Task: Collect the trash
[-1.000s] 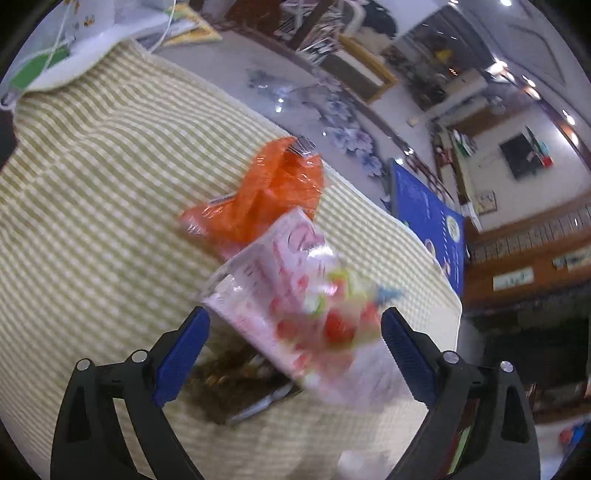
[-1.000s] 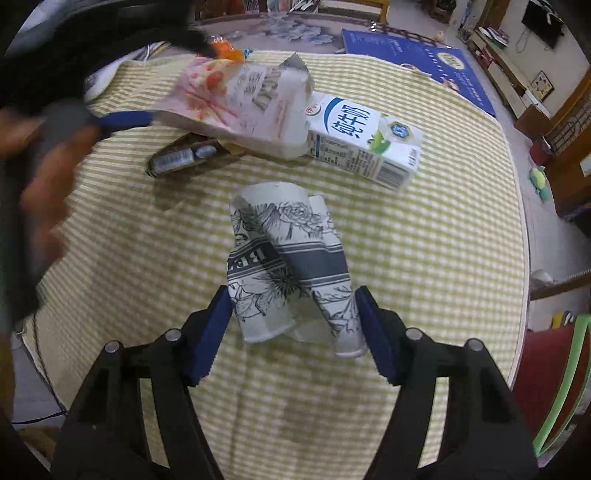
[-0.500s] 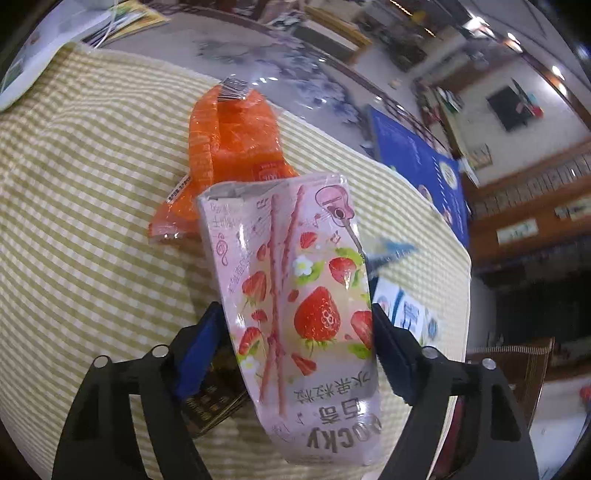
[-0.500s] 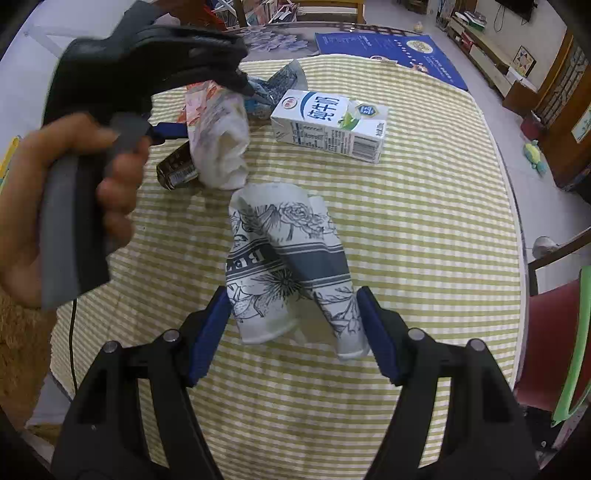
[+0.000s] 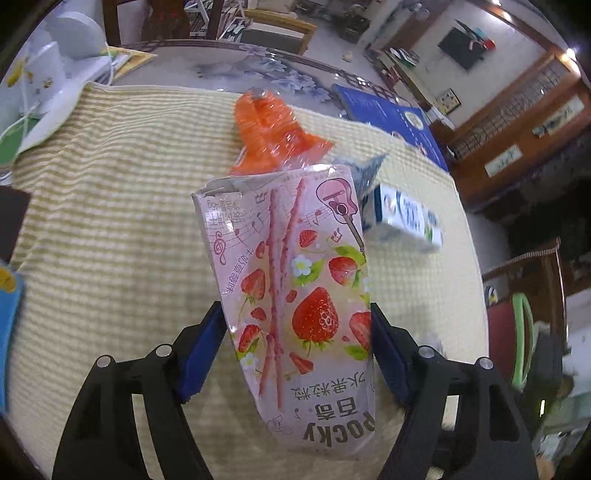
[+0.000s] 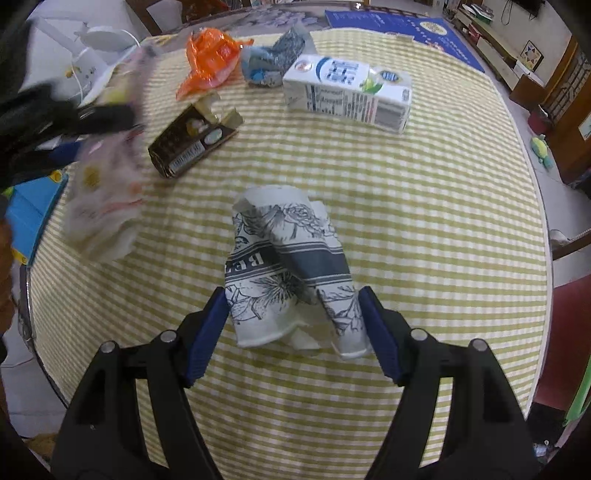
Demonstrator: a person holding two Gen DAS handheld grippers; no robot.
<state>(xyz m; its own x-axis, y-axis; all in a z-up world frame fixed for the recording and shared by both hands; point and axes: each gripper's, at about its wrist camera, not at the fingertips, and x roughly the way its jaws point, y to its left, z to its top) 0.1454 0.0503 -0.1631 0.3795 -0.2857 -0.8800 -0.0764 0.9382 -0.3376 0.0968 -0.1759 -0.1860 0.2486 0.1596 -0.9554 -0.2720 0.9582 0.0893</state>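
A pink strawberry snack bag (image 5: 295, 288) hangs clear of the table with my left gripper (image 5: 295, 310) shut on its sides. In the right wrist view that bag (image 6: 103, 210) is a blur at the left. My right gripper (image 6: 291, 306) points down at the checked tablecloth (image 6: 424, 221). Its pads rest on both sides of the crumpled flower-printed paper cups (image 6: 284, 258), and its jaws are opening slightly. An orange wrapper (image 6: 208, 61), a grey-blue wrapper (image 6: 273, 59), a white milk carton (image 6: 351, 92) and a torn brown box (image 6: 192, 142) lie on the cloth beyond.
A white desk lamp (image 6: 92, 48) stands at the far left corner of the table. A blue box (image 6: 33, 206) sits past the left edge. A red chair (image 6: 565, 332) stands by the right edge, and a blue mat (image 6: 406, 29) lies on the floor behind.
My left gripper closed on the pink bag, lifted it off the brown box and swung it left. My right gripper sank a little with the paper cups still between its pads.
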